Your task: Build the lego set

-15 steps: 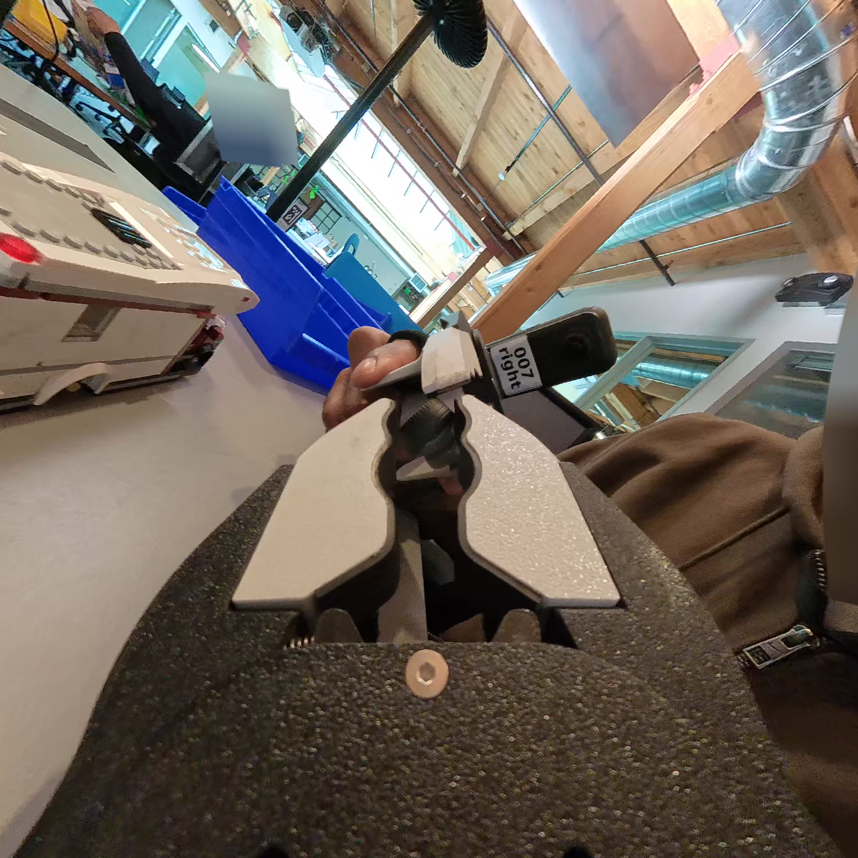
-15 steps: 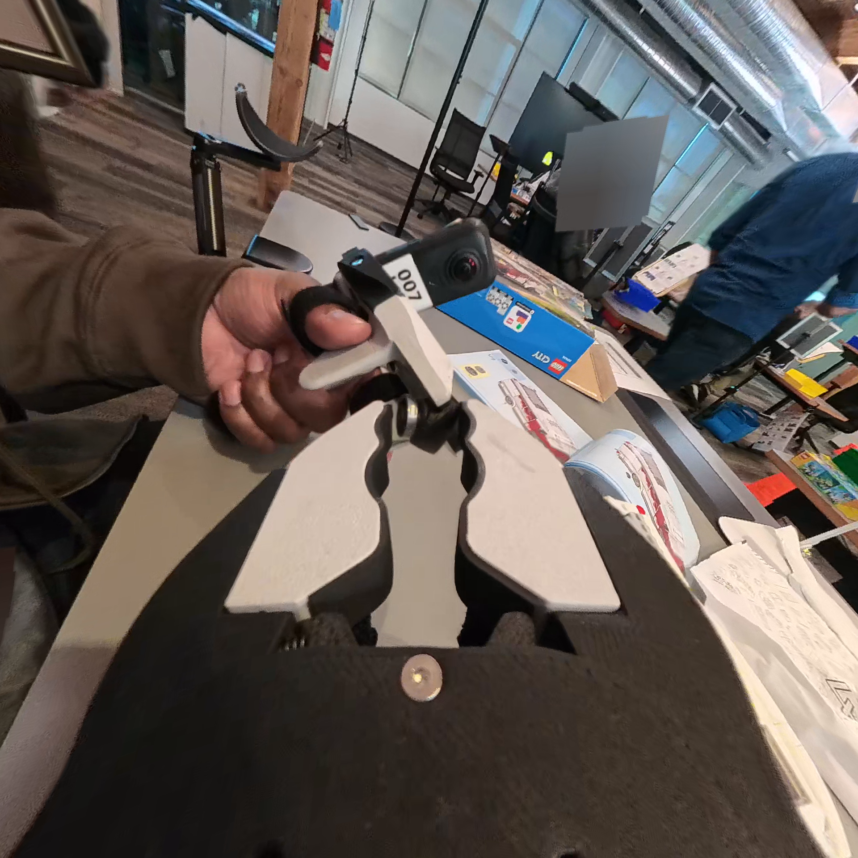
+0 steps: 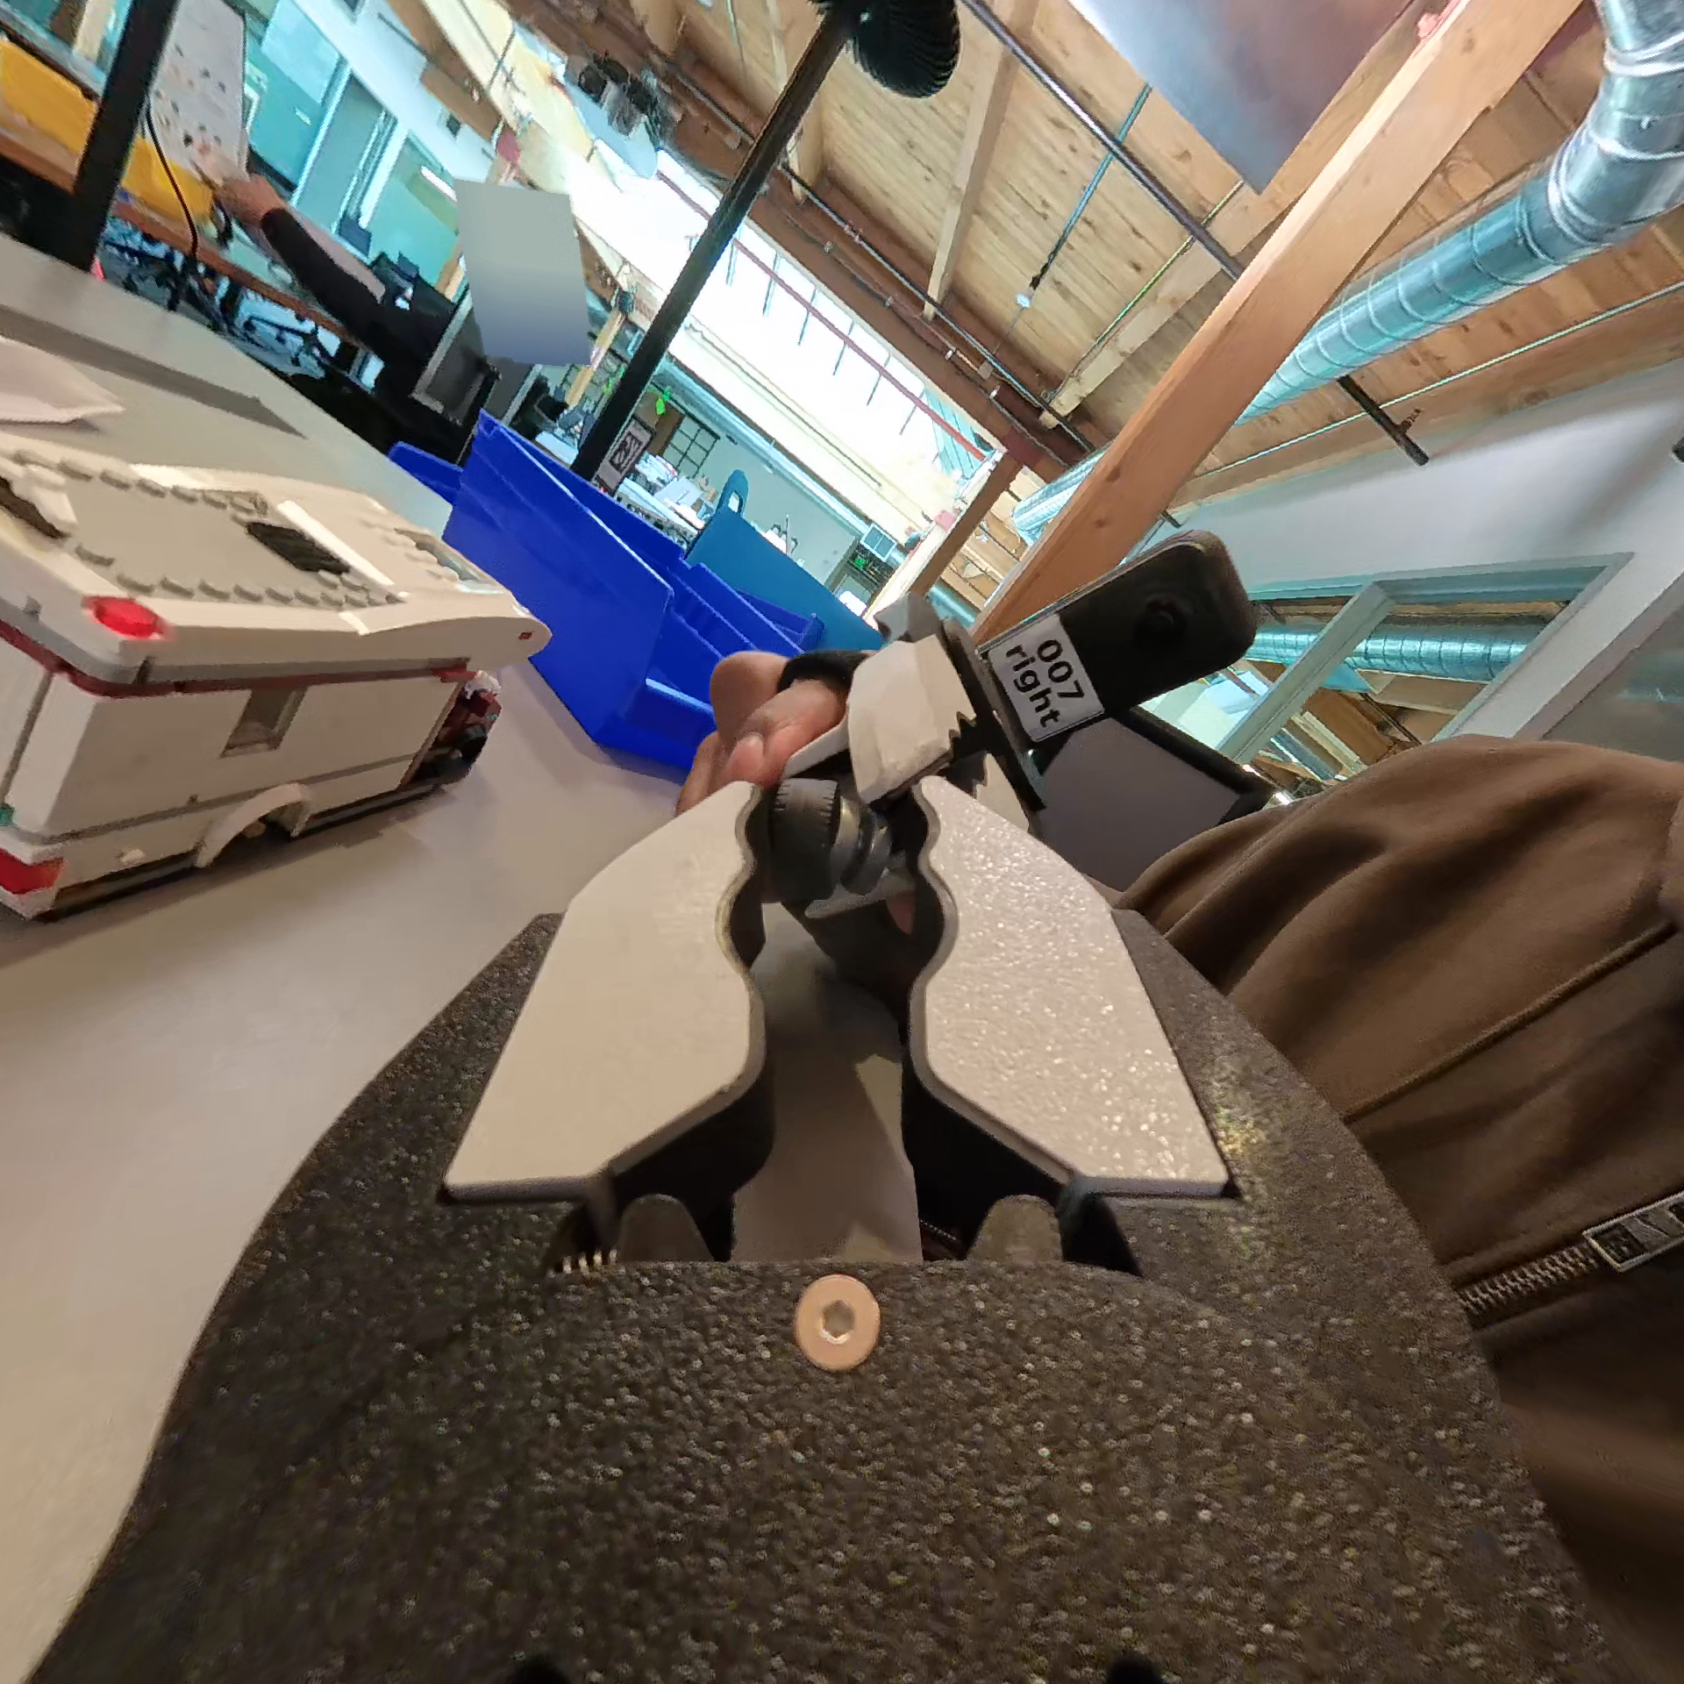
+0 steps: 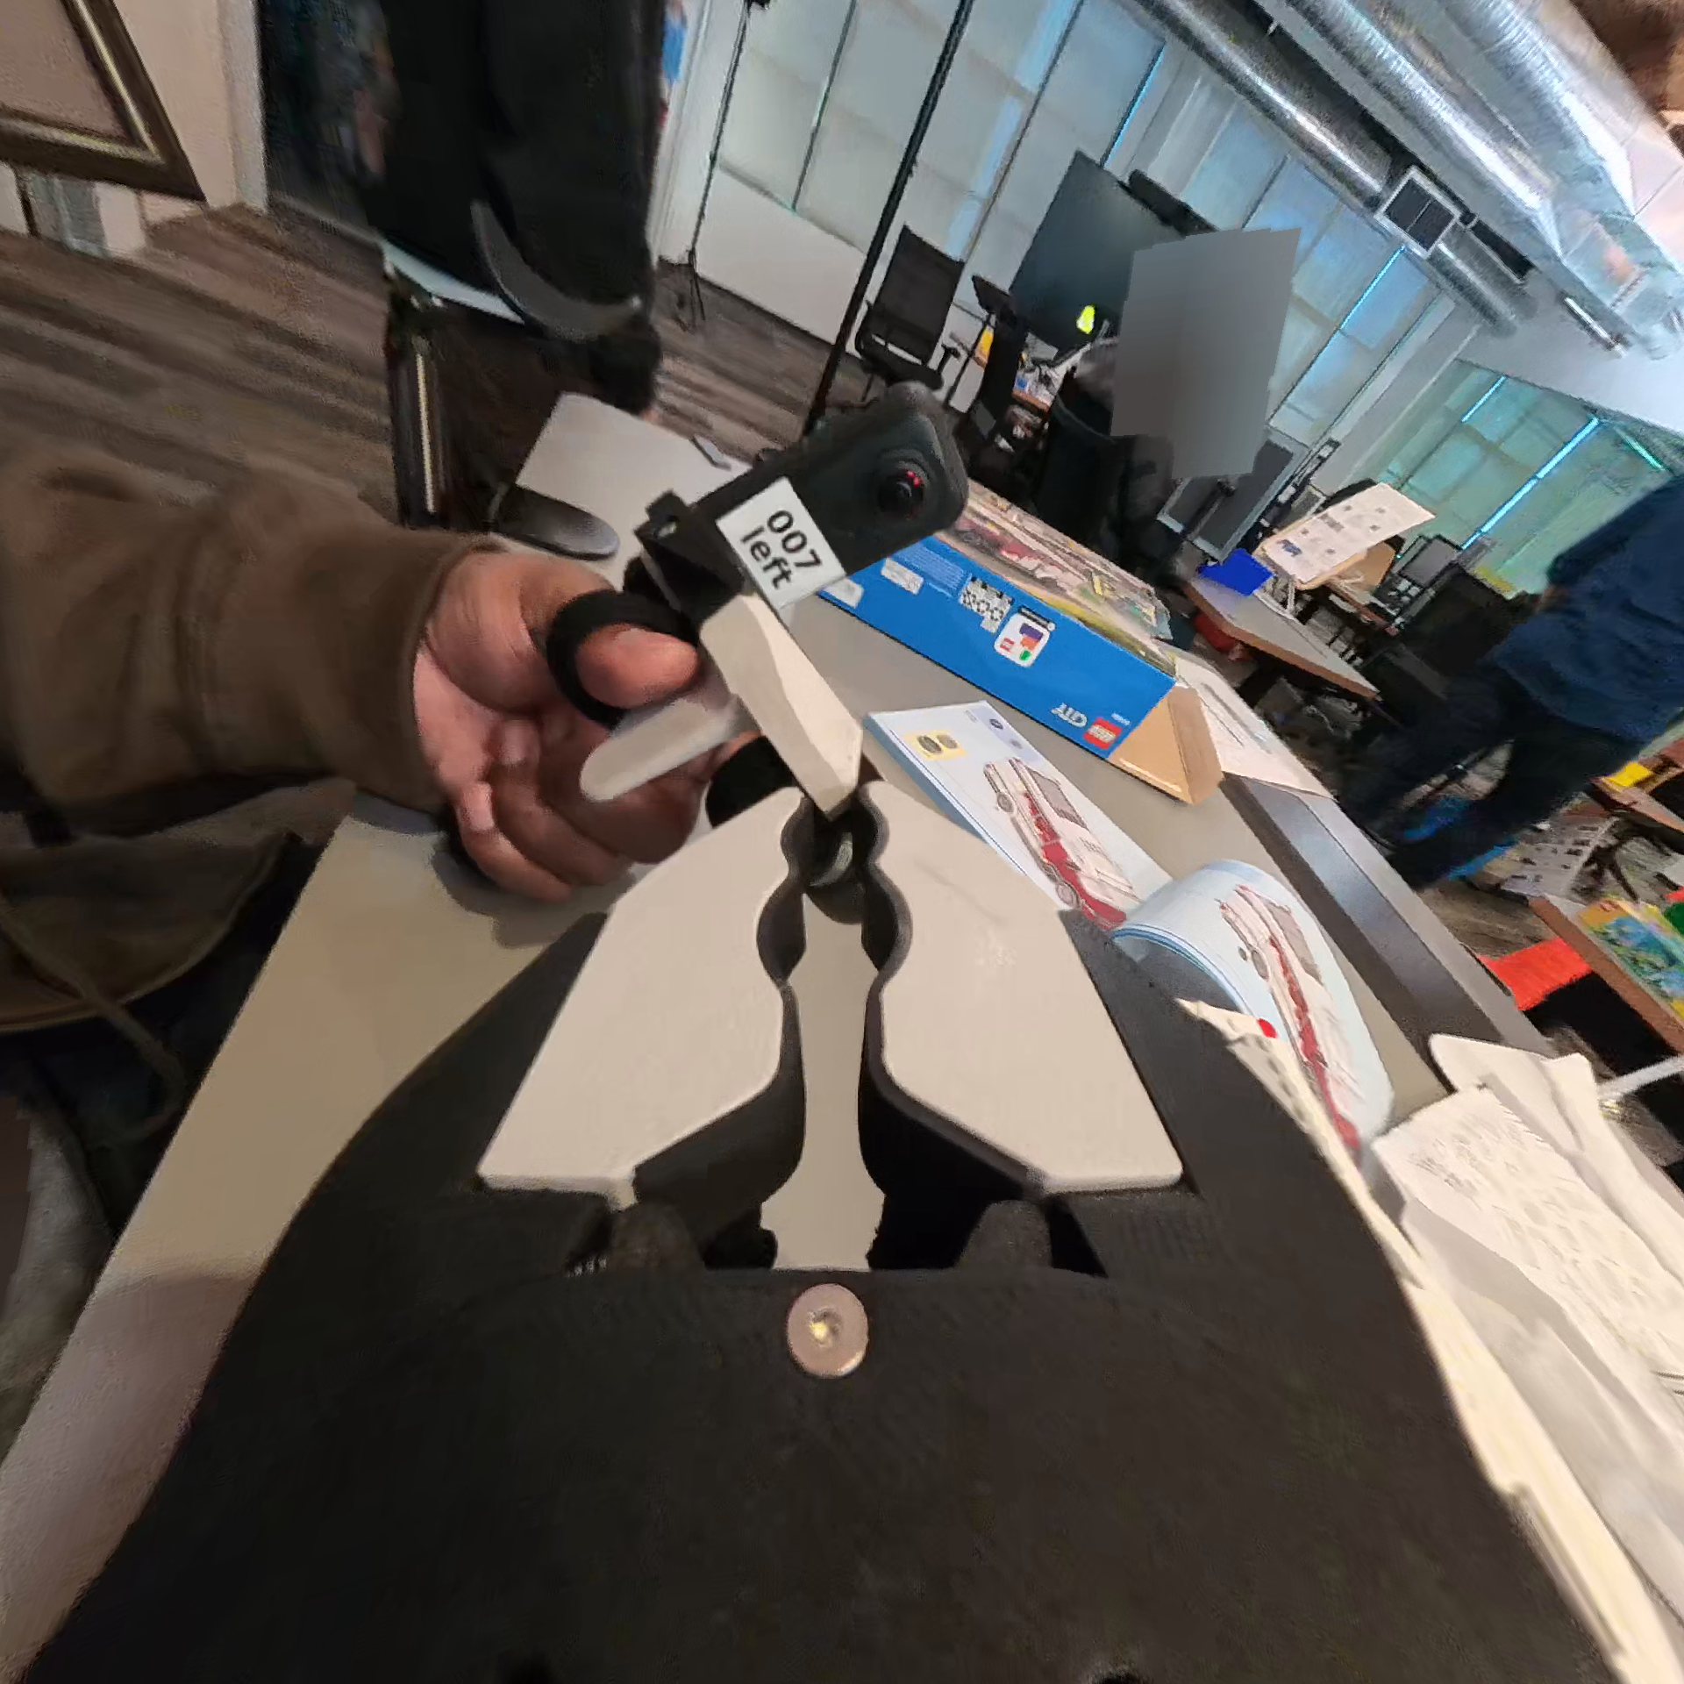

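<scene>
My two grippers meet tip to tip above the grey table point(image 3: 228, 1002). A small black knurled knob with a silver metal collar point(image 3: 820, 843) lies between my left gripper's point(image 3: 840, 802) spread fingers. It rests by the left finger, and a dark gap shows at the right one. The right gripper's grey finger point(image 3: 898, 720) reaches down onto it from above. In the right wrist view my right gripper point(image 4: 831, 802) is nearly closed on the part's silver end point(image 4: 834, 861), with the left gripper's finger point(image 4: 784, 711) touching there. Hands in brown sleeves point(image 4: 182, 638) hold both.
A white and red brick-built vehicle point(image 3: 210, 656) and blue bins point(image 3: 620, 620) stand on the table to the left. A blue box point(image 4: 1021, 638), instruction booklets point(image 4: 1030, 802) and loose papers point(image 4: 1504, 1230) lie to the right. People stand behind point(image 4: 519, 182) and at the far right point(image 4: 1586, 656). The tips of both grippers are at nearly the same place.
My right gripper's jaws have closed from wide apart to a narrow gap around the part's silver end. My left gripper's jaws have widened a little around the knob. Both grippers shifted slightly.
</scene>
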A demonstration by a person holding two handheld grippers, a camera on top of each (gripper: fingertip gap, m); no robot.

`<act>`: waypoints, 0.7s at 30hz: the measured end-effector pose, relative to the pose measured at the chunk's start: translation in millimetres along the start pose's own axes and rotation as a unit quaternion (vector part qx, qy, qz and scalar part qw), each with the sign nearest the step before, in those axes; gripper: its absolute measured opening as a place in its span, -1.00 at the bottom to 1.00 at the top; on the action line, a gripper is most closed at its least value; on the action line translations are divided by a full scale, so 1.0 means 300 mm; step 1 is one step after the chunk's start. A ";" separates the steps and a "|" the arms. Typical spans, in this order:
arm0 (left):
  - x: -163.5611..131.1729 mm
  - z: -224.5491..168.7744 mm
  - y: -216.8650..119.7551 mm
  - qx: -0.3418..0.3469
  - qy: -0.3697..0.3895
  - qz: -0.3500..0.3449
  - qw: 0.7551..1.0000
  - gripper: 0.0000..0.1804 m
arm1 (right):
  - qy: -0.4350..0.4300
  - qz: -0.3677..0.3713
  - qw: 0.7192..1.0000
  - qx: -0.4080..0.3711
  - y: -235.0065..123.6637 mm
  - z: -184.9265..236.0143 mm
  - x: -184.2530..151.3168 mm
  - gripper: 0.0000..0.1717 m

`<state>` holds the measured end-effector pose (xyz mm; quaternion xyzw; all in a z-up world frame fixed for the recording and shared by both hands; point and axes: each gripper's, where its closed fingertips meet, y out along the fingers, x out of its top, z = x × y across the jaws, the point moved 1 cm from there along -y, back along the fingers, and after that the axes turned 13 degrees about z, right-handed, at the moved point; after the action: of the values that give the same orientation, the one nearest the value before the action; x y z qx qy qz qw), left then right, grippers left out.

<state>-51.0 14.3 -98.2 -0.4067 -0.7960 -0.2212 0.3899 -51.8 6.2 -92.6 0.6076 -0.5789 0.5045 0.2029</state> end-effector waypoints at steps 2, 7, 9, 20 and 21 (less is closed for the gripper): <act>0.002 0.000 -0.003 -0.003 -0.001 -0.002 1.000 -0.69 | 0.005 -0.008 1.000 -0.003 0.003 0.000 0.003 -0.92; 0.015 0.008 -0.017 -0.003 -0.013 -0.019 1.000 -0.68 | 0.007 -0.016 1.000 -0.026 0.004 -0.020 -0.004 -0.93; 0.023 0.005 -0.028 -0.014 -0.020 -0.030 0.999 -0.69 | 0.006 -0.014 0.999 -0.032 0.003 -0.025 -0.011 -0.88; 0.041 -0.006 -0.048 -0.030 -0.015 -0.057 0.998 -0.95 | -0.020 0.029 0.997 -0.062 0.031 -0.024 -0.059 -0.72; 0.038 -0.001 -0.044 -0.024 -0.019 -0.053 0.998 -0.93 | -0.027 0.030 0.997 -0.066 0.034 -0.022 -0.058 -0.72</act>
<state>-65.8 12.1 -89.3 -0.3773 -0.8181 -0.2531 0.3525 -60.4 18.0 -108.0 0.5886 -0.6342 0.4546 0.2113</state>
